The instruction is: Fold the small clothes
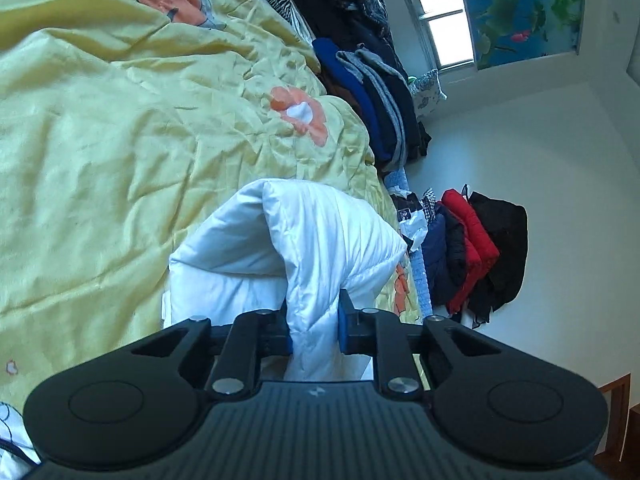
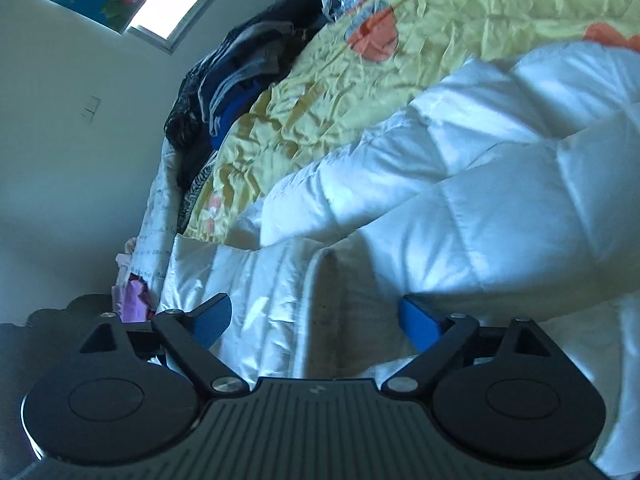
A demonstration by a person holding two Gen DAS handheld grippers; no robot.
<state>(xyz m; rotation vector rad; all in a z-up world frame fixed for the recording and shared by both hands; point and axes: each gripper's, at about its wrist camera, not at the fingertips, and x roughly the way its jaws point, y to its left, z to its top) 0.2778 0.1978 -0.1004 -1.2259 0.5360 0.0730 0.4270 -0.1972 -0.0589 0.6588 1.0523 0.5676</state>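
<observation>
Fingers (image 1: 345,330) of L gripper (image 1: 316,330) pinch a fold of white padded jacket (image 1: 320,232), which lies on yellow quilt (image 1: 120,140); R gripper (image 2: 316,322) spread wide over jacket (image 2: 460,200), prob. not touching, view blurred; clothes pile (image 1: 372,92) at quilt's far edge

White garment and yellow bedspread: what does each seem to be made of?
White garment: looks like a quilted, padded jacket with a thin, smooth shell, probably nylon or polyester; stitched channels puff up between seams and catch a slight sheen. Yellow bedspread: seems a light woven cloth, maybe cotton or a blend, matte, with fine crinkles all over and printed orange flowers. The fibre of either cannot be told for sure.
</observation>
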